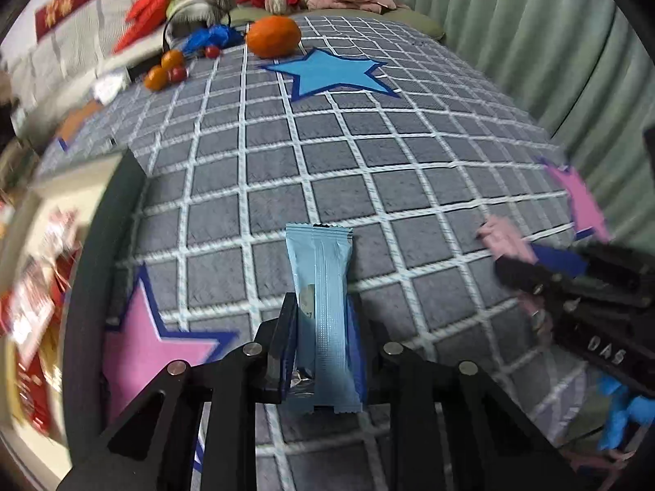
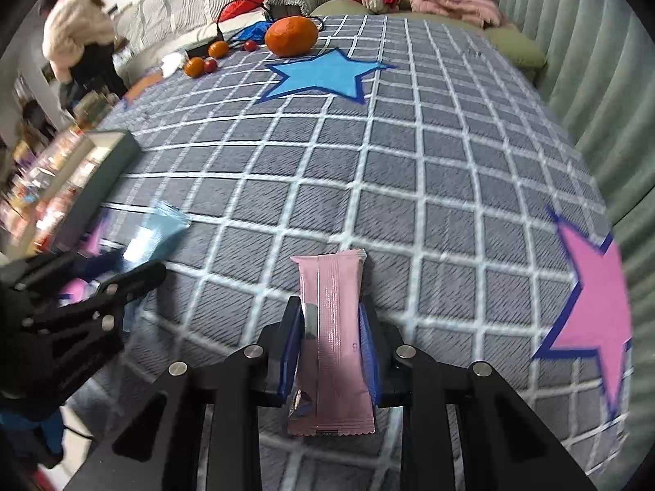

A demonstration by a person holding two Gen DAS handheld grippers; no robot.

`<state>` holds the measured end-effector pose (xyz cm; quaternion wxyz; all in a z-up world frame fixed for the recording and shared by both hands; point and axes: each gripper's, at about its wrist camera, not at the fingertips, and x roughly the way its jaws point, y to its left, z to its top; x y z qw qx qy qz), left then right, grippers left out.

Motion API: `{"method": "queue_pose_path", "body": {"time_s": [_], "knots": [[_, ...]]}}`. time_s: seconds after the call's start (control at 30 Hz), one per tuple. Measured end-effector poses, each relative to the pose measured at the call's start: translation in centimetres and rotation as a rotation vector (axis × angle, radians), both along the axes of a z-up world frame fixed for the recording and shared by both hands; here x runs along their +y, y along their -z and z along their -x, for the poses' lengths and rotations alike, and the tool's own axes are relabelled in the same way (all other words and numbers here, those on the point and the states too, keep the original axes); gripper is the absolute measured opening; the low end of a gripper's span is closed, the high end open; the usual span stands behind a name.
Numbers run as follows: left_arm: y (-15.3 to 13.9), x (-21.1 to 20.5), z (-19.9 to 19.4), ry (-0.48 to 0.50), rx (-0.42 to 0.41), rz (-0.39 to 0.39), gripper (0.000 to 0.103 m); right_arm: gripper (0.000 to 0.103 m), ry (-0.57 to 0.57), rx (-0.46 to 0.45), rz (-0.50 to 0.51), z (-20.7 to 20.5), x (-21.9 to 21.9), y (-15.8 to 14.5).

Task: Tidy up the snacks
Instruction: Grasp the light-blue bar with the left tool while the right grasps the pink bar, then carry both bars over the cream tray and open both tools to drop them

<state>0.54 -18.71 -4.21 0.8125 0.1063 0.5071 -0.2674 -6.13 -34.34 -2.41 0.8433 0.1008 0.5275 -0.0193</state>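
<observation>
Holding a snack in each hand, we start at our left, where a dark-walled box [image 1: 82, 245] of packets sits just beside the left gripper [image 1: 321, 327]. That gripper has its jaws closed on a blue snack packet [image 1: 323, 311], pads pressing both long edges near the lower middle, with the far end sticking out ahead over the checked cloth [image 1: 368, 163]. Further right, the right gripper [image 2: 331, 335] is clamped the same way on a pink snack packet [image 2: 331, 347], which likewise points forward from between the pads.

We judge both packets light, thin and crinkly: film wrappers that flex and could slip if pinched at a sealed end. Gripping across the filled middle, as both grippers do, looks the safest hold; squeezing hard could crush what is inside.

Our left wrist view shows a pink star [image 1: 155, 339] close on the left gripper's left, and the box wall rising beside it, though its contents are smeared. Only the right wrist view shows the box's open top with rows of packets, a second pink star [image 2: 593, 327] to the right gripper's right, and a person [image 2: 77, 41] far ahead on the left. Both views show the blue star [image 1: 335, 73] and a large orange [image 1: 273, 37] far ahead.
</observation>
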Motion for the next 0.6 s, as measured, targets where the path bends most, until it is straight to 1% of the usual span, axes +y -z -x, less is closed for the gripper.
{"method": "queue_pose_path", "body": {"time_s": [0.03, 0.2, 0.33, 0.47, 0.6], "knots": [[-0.2, 0.3, 0.1, -0.005, 0.010, 0.019, 0.025, 0.028, 0.000, -0.001, -0.018, 0.3, 0.1, -0.1], [-2.2, 2.2, 0.8, -0.023, -0.016, 0.061, 0.025, 0.028, -0.029, -0.019, -0.044, 0.3, 1.8, -1.5], [-4.7, 4.6, 0.8, -0.055, -0.062, 0.104, 0.025, 0.028, -0.062, -0.052, -0.075, -0.8, 3.7, -3.2], [-6.9, 8.3, 0.2, -0.115, -0.112, 0.135, 0.025, 0.028, -0.128, -0.074, -0.102, -2.6, 6.7, -4.8], [-8.3, 13.0, -0.9, -0.214, -0.144, 0.152, 0.025, 0.028, -0.211, -0.086, -0.119, -4.7, 10.6, -5.9]]}}
